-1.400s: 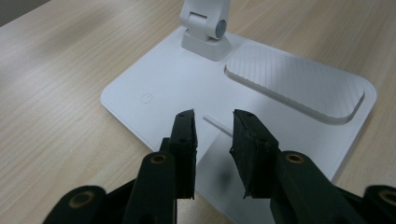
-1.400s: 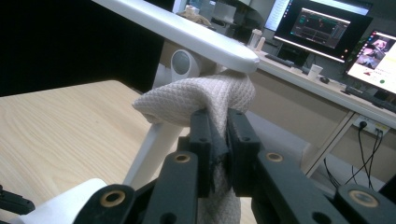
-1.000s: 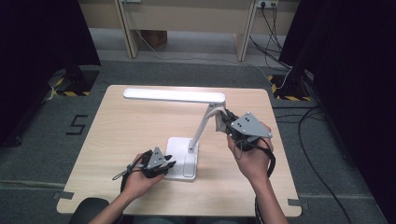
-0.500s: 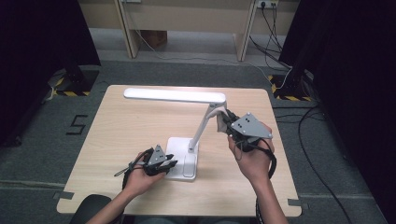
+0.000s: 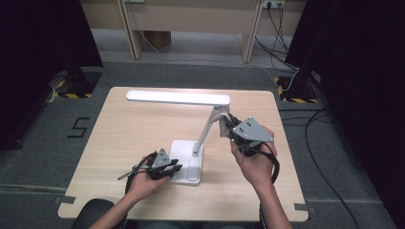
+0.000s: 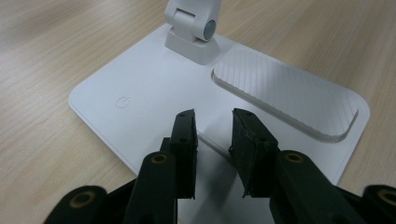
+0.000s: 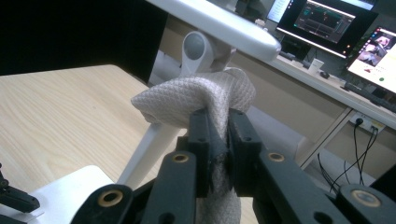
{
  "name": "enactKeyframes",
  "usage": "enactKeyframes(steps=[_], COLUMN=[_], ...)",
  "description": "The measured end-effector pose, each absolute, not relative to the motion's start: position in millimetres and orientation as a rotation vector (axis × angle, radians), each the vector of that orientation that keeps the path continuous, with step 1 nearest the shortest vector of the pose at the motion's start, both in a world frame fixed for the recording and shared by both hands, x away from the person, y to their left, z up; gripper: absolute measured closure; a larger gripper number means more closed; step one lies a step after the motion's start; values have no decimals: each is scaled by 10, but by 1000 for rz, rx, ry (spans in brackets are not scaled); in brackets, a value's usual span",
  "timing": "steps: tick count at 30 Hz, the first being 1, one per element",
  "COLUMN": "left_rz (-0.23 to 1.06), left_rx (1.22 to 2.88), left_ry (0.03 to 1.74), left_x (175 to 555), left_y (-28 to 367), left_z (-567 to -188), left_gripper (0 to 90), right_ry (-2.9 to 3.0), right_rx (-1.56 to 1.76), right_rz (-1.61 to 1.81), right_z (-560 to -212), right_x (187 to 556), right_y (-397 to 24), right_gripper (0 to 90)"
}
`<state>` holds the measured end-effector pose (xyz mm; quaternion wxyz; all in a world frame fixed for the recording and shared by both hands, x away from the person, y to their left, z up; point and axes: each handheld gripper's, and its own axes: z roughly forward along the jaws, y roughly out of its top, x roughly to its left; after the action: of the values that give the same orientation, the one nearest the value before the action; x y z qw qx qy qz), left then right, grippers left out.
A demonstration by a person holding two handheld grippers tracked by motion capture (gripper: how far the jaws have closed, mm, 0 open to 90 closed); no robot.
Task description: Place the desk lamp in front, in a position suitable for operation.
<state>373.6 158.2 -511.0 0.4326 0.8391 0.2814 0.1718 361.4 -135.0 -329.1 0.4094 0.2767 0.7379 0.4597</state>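
Right gripper point(image 7: 218, 122) clamped on a cloth point(image 7: 201, 100), pressing it against the lamp's arm point(image 5: 206, 130) just below the top hinge point(image 7: 198, 46). Left gripper point(image 6: 215, 128) jaws narrow with nothing between them, just been closing a little; tips resting on or just over the lamp base point(image 6: 140, 88), apparently steadying it, contact not clear.

Progress, my read: wiping the lamp, mid-job. Cloth is up at the joint; the head point(image 5: 177, 98), lower arm and base look untouched by the cloth right now. No visible dirt, so can't judge what's already clean.

Materials:
- Cloth: off-white, waffle or diamond weave, soft, bunched into a fold over the jaws.
- Lamp: smooth matte white plastic; long flat bar head, slim straight arm, round hinges.
- Base: flat rounded rectangle, engraved power icon point(image 6: 122, 101), ribbed recessed pad point(image 6: 285, 95).
- Table point(image 5: 124, 129): light wood-grain laminate.
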Motion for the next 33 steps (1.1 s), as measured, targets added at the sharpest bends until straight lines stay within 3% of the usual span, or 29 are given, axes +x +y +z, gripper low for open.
enactKeyframes(steps=[33], left_rz=[437], left_rx=[2074], left_ry=[699], left_x=[3727], left_y=[1569], left_z=[-5130], left_gripper=[711], right_ry=[1908], right_rx=[724], right_rz=[1137], right_z=[-3569], right_x=[3642], right_y=[-1262], right_gripper=[821])
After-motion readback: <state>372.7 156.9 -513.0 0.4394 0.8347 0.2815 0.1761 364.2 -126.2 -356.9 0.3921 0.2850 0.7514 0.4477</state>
